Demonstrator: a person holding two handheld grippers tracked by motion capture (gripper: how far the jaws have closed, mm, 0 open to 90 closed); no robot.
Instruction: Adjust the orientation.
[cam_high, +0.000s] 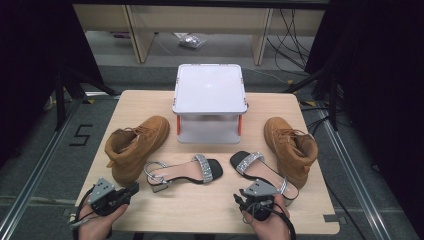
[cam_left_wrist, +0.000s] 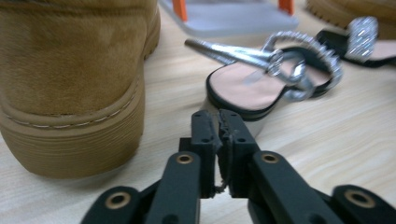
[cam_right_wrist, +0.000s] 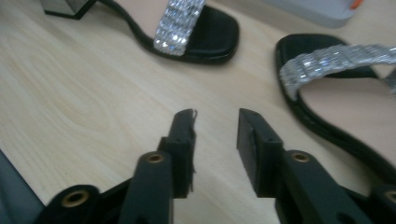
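Pale wood table (cam_high: 210, 210) carried two tan boots, two sandals and a white rack (cam_high: 210, 89) at the far side. Nearest the left gripper (cam_high: 131, 189) lay the left sandal (cam_high: 182, 171), heel toward it and just ahead of its tips, long axis running across the table toward the rack's foot. That gripper's jaws were closed on nothing. The right gripper (cam_high: 241, 199) stood partly open and empty beside the right sandal's (cam_high: 262, 172) heel, so each hand had its own sandal closest.

Left claw (cam_high: 131, 190) and right claw (cam_high: 239, 198): black jaws with brass-ringed pivots, grey three-cornered top plates, trailing black cables; forearms bare.
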